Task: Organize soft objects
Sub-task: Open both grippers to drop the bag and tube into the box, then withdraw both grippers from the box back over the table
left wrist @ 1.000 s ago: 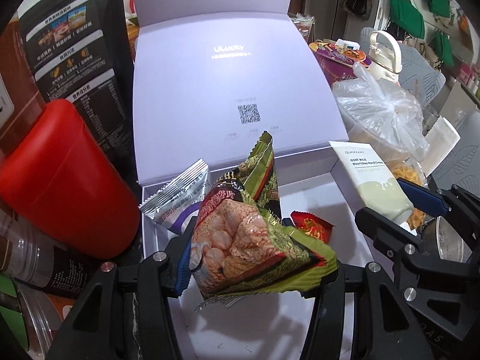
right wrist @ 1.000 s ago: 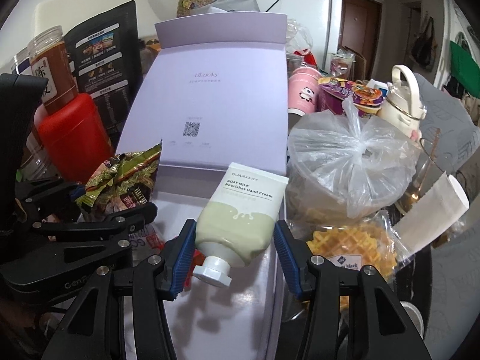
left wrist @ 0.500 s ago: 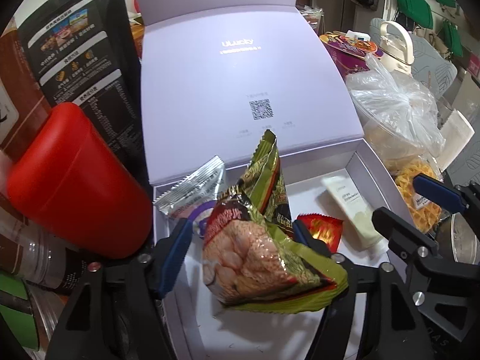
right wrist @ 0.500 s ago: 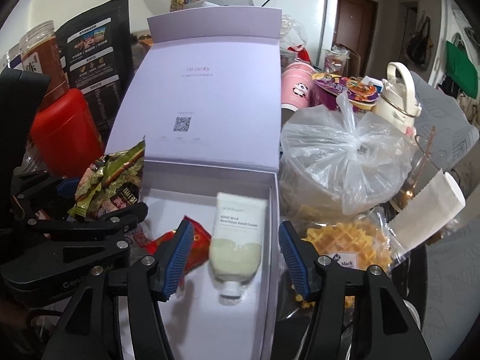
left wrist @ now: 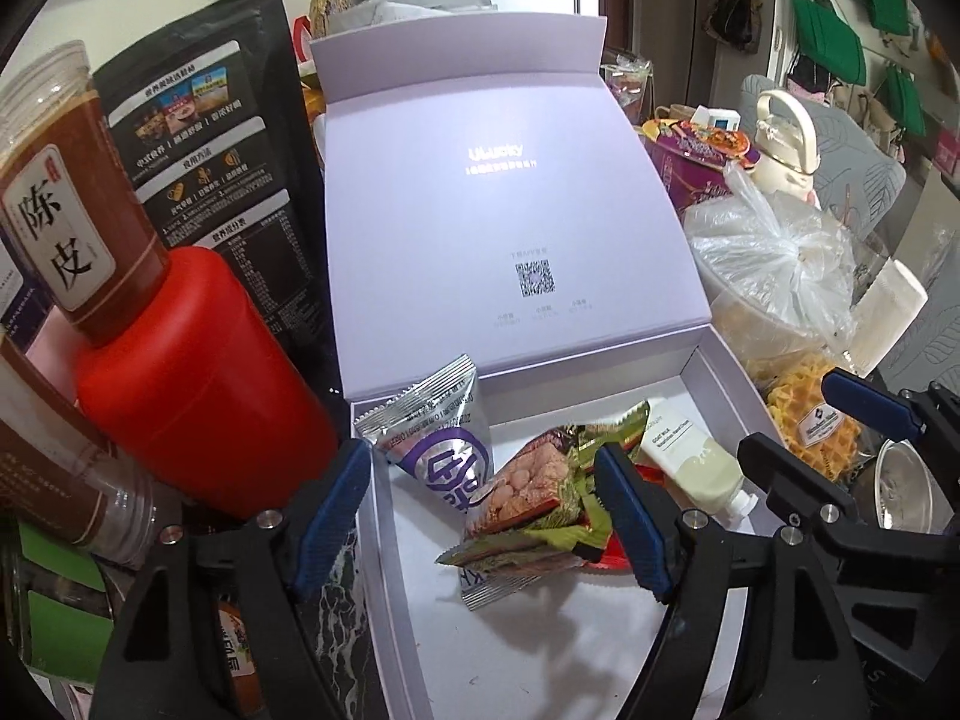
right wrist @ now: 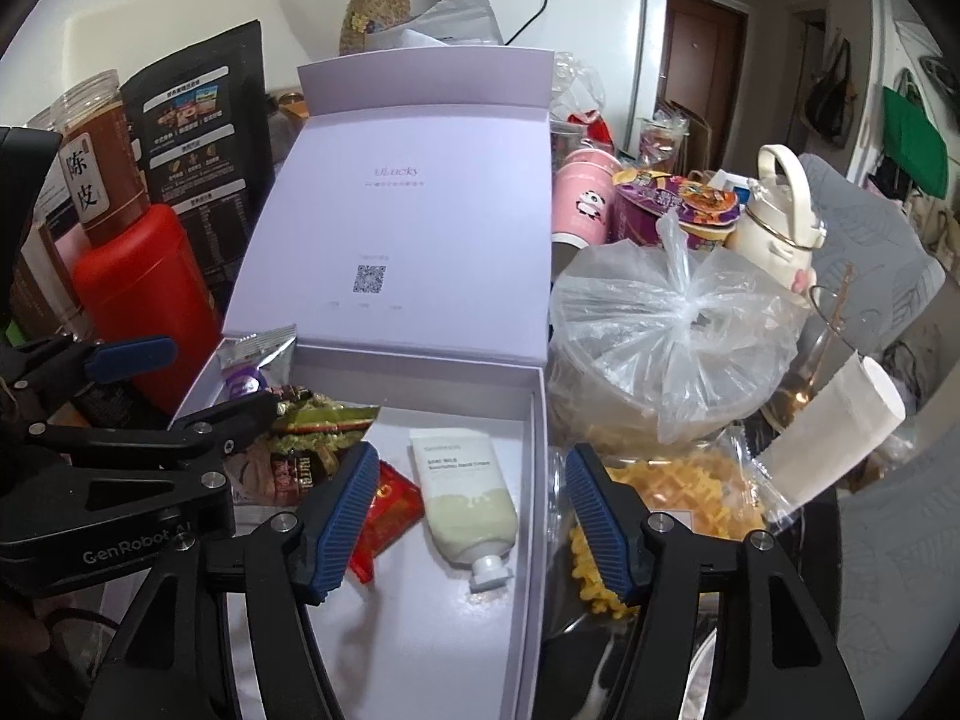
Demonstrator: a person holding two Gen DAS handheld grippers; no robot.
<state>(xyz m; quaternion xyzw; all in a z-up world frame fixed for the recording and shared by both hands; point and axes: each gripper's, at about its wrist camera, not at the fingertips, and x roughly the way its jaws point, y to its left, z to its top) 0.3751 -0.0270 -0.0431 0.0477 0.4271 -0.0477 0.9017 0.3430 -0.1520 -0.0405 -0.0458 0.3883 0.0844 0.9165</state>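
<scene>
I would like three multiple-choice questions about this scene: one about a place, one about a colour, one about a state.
1. Where does the white hand-cream tube lie?
A. inside the open lilac gift box
B. on the red canister
C. in the plastic bag

2. What colour are the pads of the right tongs?
A. green
B. blue
C. white

3. What state are the left tongs in?
A. shut on a packet
B. open, holding nothing
C. out of view

Answers: 1 A, it rests on the box floor; 2 B, both ribbed pads are blue; 3 B, the jaws stand apart above the packets.
</scene>
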